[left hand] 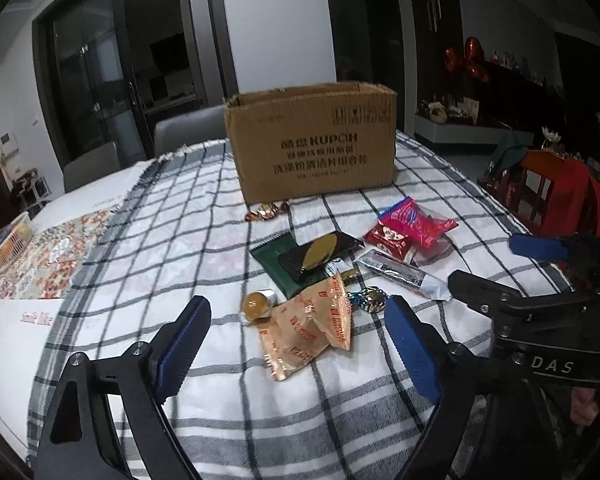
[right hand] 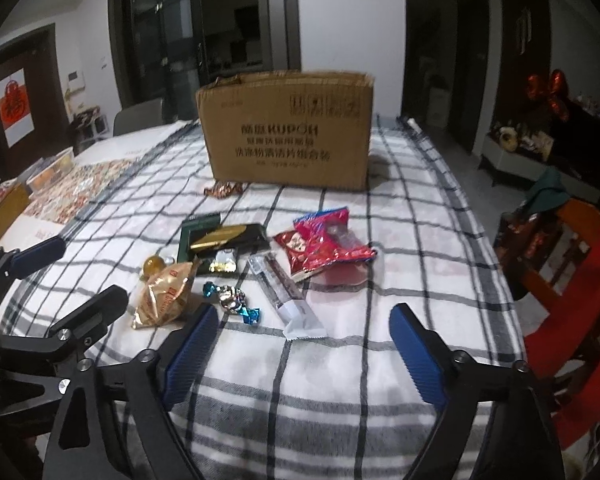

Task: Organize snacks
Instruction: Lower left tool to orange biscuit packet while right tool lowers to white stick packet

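Note:
Snacks lie in a loose heap on the checked tablecloth (left hand: 180, 220) in front of an open cardboard box (left hand: 312, 148) (right hand: 288, 132). Nearest are orange packets (left hand: 308, 332) (right hand: 164, 296), a round yellow sweet (left hand: 255, 305) and a blue-foil sweet (left hand: 370, 299) (right hand: 232, 300). Behind them lie a dark green pouch (left hand: 284, 264), a black and gold packet (right hand: 228, 238), a clear bar wrapper (right hand: 284, 288) and red packets (left hand: 404, 228) (right hand: 324, 244). My left gripper (left hand: 298, 304) hovers open just short of the orange packets. My right gripper (right hand: 304, 312) is open near the bar wrapper, holding nothing.
Copper-foil sweets (left hand: 266, 212) lie against the box front. A red chair (right hand: 560, 280) stands at the table's right edge. A patterned cloth (left hand: 52, 256) and a white basket (left hand: 12, 240) sit at the left. Grey chairs (left hand: 188, 132) stand behind the table.

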The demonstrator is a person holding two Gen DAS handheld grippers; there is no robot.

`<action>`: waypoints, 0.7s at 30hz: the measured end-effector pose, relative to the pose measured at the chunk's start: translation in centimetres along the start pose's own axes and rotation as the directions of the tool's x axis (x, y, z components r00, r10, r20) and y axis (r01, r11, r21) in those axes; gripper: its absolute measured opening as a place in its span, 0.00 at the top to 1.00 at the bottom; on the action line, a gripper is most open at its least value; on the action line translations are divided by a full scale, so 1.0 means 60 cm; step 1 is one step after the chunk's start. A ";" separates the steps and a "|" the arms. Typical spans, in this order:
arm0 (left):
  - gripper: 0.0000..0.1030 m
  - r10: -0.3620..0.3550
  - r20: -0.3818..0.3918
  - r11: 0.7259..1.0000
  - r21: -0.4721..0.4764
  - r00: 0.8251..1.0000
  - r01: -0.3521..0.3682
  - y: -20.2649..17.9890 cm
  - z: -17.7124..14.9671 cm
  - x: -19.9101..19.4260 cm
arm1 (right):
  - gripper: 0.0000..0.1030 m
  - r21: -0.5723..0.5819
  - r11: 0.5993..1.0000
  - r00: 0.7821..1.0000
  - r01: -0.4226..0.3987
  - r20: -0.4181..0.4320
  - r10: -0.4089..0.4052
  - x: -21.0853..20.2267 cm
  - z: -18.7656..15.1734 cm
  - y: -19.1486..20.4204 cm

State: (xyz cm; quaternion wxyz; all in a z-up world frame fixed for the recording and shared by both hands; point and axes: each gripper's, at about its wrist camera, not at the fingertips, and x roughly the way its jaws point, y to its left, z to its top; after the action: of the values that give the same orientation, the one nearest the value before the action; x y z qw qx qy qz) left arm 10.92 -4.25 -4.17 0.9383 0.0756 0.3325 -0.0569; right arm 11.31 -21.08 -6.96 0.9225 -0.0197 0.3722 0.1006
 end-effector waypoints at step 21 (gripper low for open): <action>0.34 -0.047 -0.167 0.999 -0.023 0.985 0.044 -0.013 -0.010 0.113 | 0.55 -0.041 0.992 0.985 -0.115 -0.133 0.109 0.127 0.015 -0.003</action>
State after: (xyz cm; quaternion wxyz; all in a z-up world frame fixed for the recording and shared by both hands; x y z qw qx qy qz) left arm 15.69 -5.27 -8.99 0.9062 0.0635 0.4124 -0.0686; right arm 17.31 -19.89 -11.58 0.8883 -0.0278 0.4295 0.1599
